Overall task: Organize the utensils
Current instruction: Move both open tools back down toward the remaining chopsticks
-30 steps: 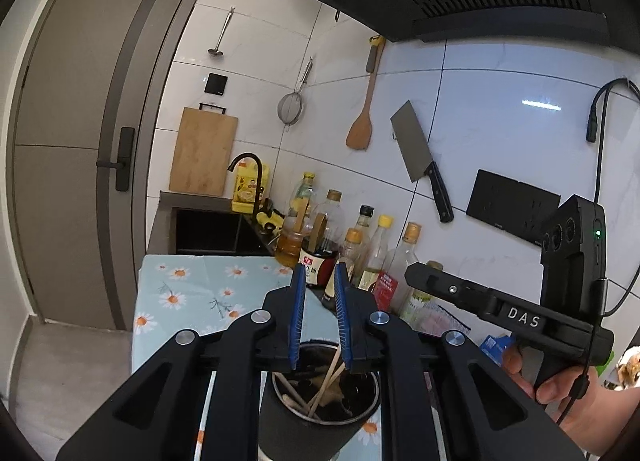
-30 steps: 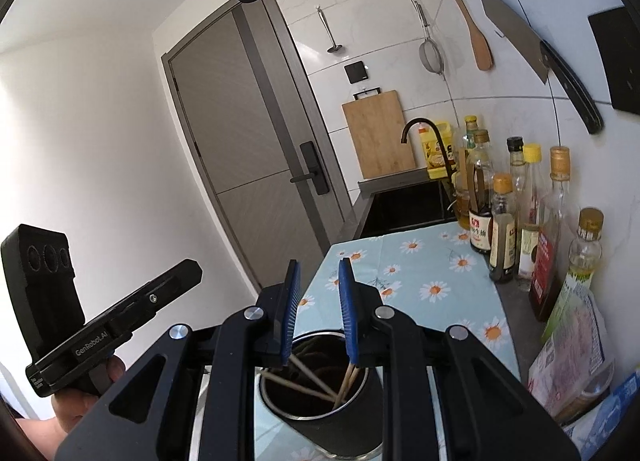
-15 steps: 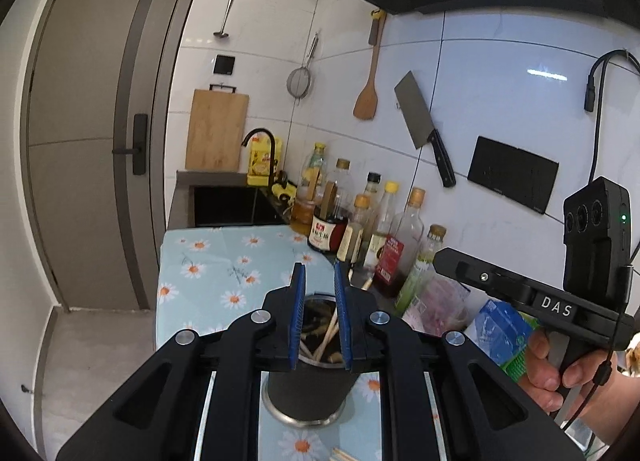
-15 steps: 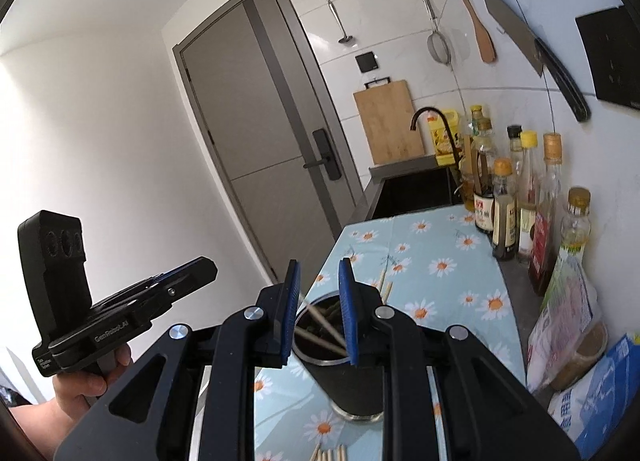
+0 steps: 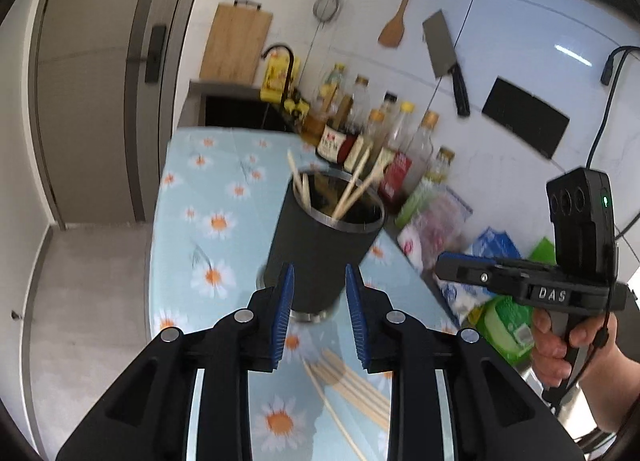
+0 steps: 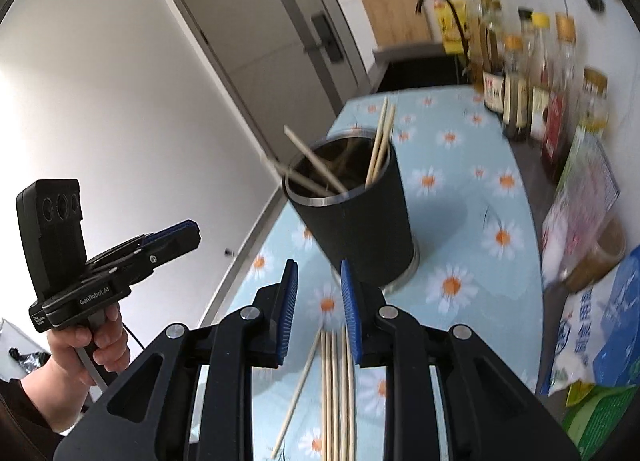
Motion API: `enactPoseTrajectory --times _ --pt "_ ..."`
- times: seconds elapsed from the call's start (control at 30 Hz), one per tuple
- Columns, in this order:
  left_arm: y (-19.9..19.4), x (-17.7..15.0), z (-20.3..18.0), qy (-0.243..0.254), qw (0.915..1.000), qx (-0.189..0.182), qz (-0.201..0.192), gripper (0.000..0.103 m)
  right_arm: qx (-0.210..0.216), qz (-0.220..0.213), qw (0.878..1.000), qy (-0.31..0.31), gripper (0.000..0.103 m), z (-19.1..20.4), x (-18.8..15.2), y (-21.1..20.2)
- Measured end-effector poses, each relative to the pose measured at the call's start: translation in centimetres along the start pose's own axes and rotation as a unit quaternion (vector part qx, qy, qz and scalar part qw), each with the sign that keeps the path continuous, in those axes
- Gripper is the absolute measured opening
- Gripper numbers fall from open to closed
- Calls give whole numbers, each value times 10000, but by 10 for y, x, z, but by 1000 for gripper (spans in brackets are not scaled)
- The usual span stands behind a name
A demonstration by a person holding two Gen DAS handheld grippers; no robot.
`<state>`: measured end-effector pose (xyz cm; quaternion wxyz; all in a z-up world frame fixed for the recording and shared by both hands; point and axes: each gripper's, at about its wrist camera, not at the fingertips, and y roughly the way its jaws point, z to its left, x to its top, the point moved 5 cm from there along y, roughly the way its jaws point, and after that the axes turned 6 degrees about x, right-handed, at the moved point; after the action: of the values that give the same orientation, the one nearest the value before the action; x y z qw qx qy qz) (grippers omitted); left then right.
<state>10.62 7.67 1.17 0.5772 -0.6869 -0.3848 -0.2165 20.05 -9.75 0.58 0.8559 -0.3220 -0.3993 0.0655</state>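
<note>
A black utensil cup [image 5: 320, 245] stands on the daisy-print tablecloth [image 5: 200, 229] and holds several wooden chopsticks [image 5: 352, 189]. It also shows in the right wrist view [image 6: 360, 221]. More loose chopsticks [image 5: 352, 393] lie flat on the cloth in front of it, also seen in the right wrist view [image 6: 336, 389]. My left gripper [image 5: 319, 313] is open and empty, just short of the cup's base. My right gripper [image 6: 318, 309] is open and empty above the loose chopsticks. Each gripper shows in the other's view, the right one [image 5: 520, 285] and the left one [image 6: 120, 257].
A row of sauce and oil bottles [image 5: 372, 133] stands along the tiled wall. Food packets [image 5: 436, 221] and a blue bag [image 6: 600, 325] lie at the right. A sink with a black tap [image 5: 280, 73] sits beyond the cloth. A knife, a spatula and a strainer hang on the wall.
Both grippers have pulled back and tilted down from over the cup's mouth. Their jaws have opened wider. The loose chopsticks on the cloth have come into view.
</note>
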Motion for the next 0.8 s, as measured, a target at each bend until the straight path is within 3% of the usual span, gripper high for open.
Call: enactPoseTrajectory --times 0.43,0.8 --pt "13 -63 1 -196 9949 -212 971 26 163 1496 9886 86 24 -2 -38 40" --pt "25 -112 7 -461 9843 -180 1693 26 -92 3219 9462 323 24 -17 -77 88"
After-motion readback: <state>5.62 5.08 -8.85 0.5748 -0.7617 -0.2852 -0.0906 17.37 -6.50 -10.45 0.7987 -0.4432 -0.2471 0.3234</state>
